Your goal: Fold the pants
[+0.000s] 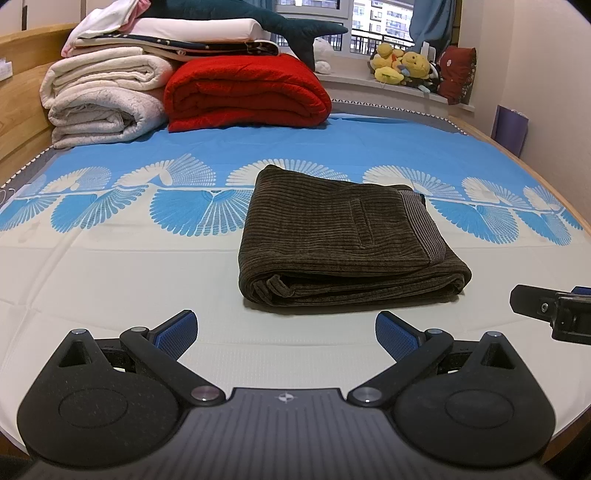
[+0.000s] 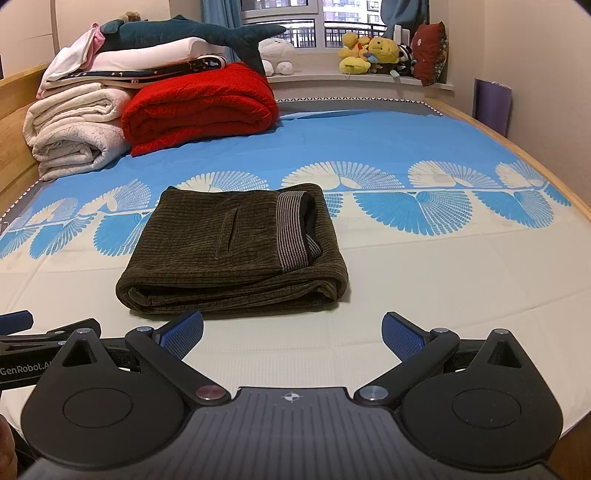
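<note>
Dark brown corduroy pants (image 1: 343,240) lie folded into a compact rectangle on the bed, with the striped waistband on the right side; they also show in the right wrist view (image 2: 236,254). My left gripper (image 1: 286,332) is open and empty, a short way in front of the pants' near edge. My right gripper (image 2: 291,334) is open and empty, in front of the pants and slightly to their right. The right gripper's body shows at the right edge of the left wrist view (image 1: 554,310); the left gripper's body shows at the left edge of the right wrist view (image 2: 44,336).
The bed has a cream and blue fan-patterned sheet (image 1: 147,258). At the far left, folded white blankets (image 1: 99,96) and a red blanket (image 1: 247,92) are stacked, with a plush shark (image 1: 258,22) on top. Plush toys (image 1: 402,62) sit on the windowsill. A wooden bed frame (image 1: 22,92) runs along the left.
</note>
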Tool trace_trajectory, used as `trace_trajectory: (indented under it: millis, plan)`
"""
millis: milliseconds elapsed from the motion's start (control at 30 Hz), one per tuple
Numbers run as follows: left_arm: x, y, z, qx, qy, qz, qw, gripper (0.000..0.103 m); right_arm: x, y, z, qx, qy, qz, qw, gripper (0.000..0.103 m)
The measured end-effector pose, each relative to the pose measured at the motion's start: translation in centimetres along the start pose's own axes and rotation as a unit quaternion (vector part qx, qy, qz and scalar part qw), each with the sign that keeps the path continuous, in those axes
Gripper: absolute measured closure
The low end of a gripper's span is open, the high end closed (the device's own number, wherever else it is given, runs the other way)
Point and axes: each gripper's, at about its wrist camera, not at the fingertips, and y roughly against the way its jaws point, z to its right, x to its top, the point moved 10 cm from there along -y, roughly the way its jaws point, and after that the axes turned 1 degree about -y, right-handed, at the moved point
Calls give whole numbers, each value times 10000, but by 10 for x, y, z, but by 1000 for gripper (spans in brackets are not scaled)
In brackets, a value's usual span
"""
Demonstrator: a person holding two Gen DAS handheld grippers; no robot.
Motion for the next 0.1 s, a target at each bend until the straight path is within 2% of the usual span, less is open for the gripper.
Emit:
trace_trajectory:
  millis: [100]
  plan:
    - [0,0,0,12,-6,7,10000,0,0,0,0,2,-7,-1,10000,1]
